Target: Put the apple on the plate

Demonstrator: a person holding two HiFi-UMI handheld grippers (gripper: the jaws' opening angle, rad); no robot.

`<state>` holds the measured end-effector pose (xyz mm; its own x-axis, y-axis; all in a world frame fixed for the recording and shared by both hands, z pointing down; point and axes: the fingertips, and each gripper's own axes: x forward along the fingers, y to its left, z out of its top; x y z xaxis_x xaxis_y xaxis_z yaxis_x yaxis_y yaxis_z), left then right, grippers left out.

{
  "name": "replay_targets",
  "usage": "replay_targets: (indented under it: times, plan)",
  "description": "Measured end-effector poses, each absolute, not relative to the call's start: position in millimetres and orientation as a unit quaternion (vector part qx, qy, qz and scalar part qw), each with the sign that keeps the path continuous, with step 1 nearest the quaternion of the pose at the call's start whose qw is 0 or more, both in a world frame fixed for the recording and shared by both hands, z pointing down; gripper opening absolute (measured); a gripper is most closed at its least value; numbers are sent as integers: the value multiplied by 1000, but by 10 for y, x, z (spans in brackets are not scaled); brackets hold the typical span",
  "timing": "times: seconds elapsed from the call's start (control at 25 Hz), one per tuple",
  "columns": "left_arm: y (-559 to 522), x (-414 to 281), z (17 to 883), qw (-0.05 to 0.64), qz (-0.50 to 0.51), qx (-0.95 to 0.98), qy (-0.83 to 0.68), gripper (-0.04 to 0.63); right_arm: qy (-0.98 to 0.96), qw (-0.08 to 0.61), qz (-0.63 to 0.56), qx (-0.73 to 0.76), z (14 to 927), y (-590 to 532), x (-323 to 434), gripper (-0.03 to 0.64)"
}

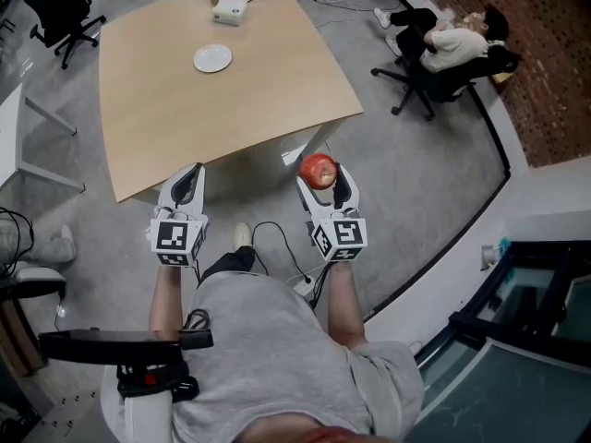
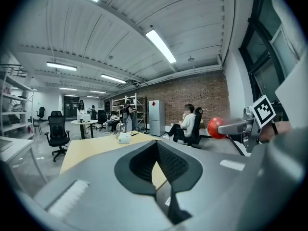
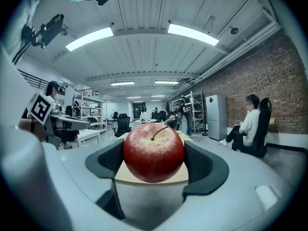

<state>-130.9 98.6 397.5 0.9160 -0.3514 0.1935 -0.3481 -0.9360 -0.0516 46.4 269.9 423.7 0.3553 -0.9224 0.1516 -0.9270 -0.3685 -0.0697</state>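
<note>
A: Where was the apple (image 1: 319, 170)?

B: Clamped in the right hand-held gripper (image 1: 323, 175). The right gripper view showed the red fruit (image 3: 154, 152) stem-up, with a dark pad pressed against each side of it.

A: Over the table (image 1: 185, 109)?

B: No. The head view had it above the grey floor (image 1: 406, 183), just off the table's near edge.

A: And the plate (image 1: 212, 58)?

B: It was a small white plate lying toward the far end of the table, well apart from the apple, and only its white face showed. A white box (image 1: 229, 9) sat beyond it, near the far edge.

A: What about the left hand-held gripper (image 1: 189, 181)?

B: It was held level with the other, at the table's edge. In its own view the two pads met, closed on nothing.

A: Was anyone else there?

B: A person (image 1: 443, 49) sat in an office chair (image 1: 420, 81) off to the right.
</note>
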Motion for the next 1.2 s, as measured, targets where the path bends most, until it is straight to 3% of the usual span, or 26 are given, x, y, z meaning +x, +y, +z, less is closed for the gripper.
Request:
replay_targets:
  times: [1.2]
  plan:
    - [-198,-930,4156,-6,-90,-970,224,18,-600,30,78,795,4314,1350,1031,391]
